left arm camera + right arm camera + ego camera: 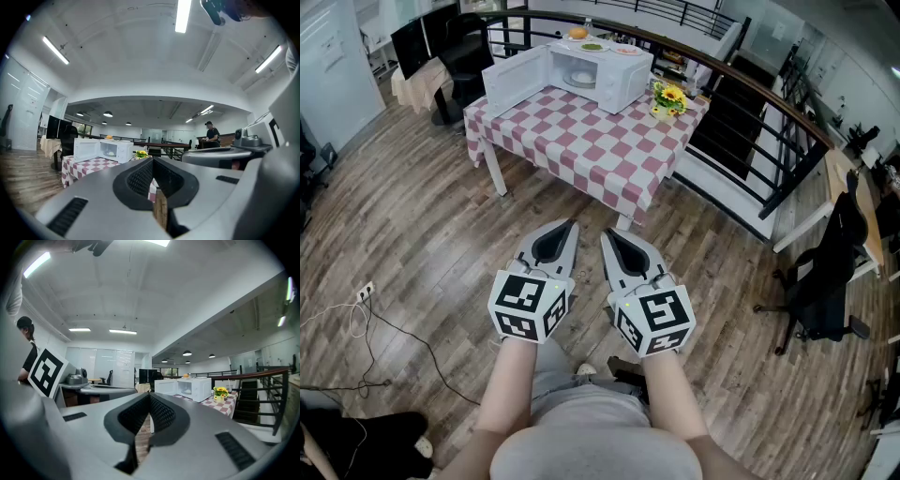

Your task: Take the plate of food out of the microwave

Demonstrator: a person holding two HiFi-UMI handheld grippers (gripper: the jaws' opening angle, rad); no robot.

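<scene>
Grippers nearest of all, held level and side by side above wooden floor (412,216): left gripper (571,228) with jaws pressed fully together and nothing between them, right gripper (607,236) likewise closed and empty. Both aimed toward the far table, well apart from it.

Farther off, to the left, loose cables (366,323) on the boards. To the right, black office chair (825,277) near a railing (750,122).

Beyond that, table (600,169) under a red-and-white checked cloth. On its far part, white microwave (614,80) with door (514,80) swung wide open to the left. Inside, in the cavity, plate of food (579,79), not yet touched. Just right of the microwave, small pot of sunflowers (668,97). On top of the microwave, more dishes (593,46), too small to identify.

Judged as the approach step, barely begun: door already open, so nothing to do there. Next, by the look of it: walk up to the table, spread one gripper's jaws, reach level into the cavity and close on the plate's near rim. Worth keeping the plate flat on the way out, clear of the door and the cavity's edge. Worth minding the cables too, though well left of the straight path.
</scene>
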